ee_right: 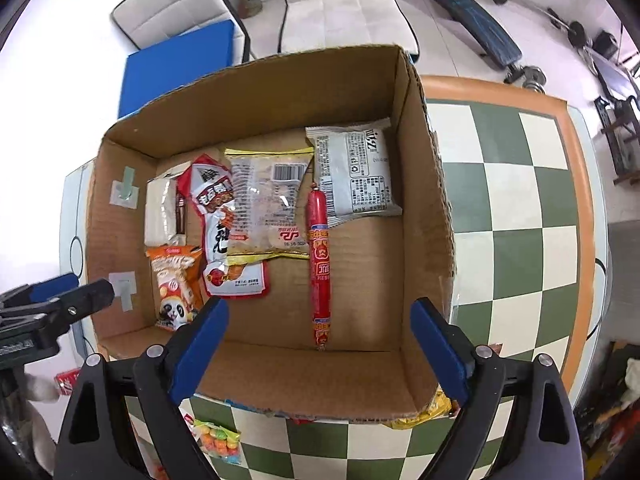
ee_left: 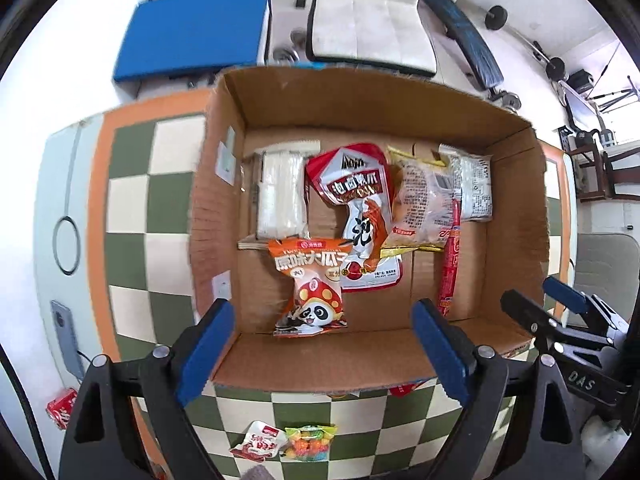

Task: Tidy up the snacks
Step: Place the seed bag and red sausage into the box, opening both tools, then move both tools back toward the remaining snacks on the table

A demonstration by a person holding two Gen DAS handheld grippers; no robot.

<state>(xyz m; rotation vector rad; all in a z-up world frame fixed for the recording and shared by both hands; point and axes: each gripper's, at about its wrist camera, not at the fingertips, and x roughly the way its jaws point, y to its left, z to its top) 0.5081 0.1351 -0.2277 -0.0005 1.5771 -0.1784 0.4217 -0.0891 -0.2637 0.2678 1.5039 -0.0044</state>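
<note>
An open cardboard box (ee_left: 360, 92) stands on the checkered table. Inside lie an orange panda packet (ee_left: 310, 288), a red-and-white pouch (ee_left: 356, 208), a clear bread pack (ee_left: 424, 204), a white packet (ee_left: 280, 196), a silvery packet (ee_right: 356, 172) and a long red sausage (ee_right: 319, 264). My left gripper (ee_left: 324, 312) hangs open above the panda packet at the box's near left, gripping nothing. My right gripper (ee_right: 320, 310) is open above the sausage's near end, also gripping nothing. Each gripper shows at the edge of the other's view.
On the green-and-cream table (ee_right: 520, 200) in front of the box lie a bag of coloured candies (ee_left: 310, 442), a red-and-white packet (ee_left: 258, 444) and a yellow packet (ee_right: 424, 412). A red can (ee_left: 60, 406) and a phone (ee_left: 66, 336) lie left. Chairs and gym gear stand beyond.
</note>
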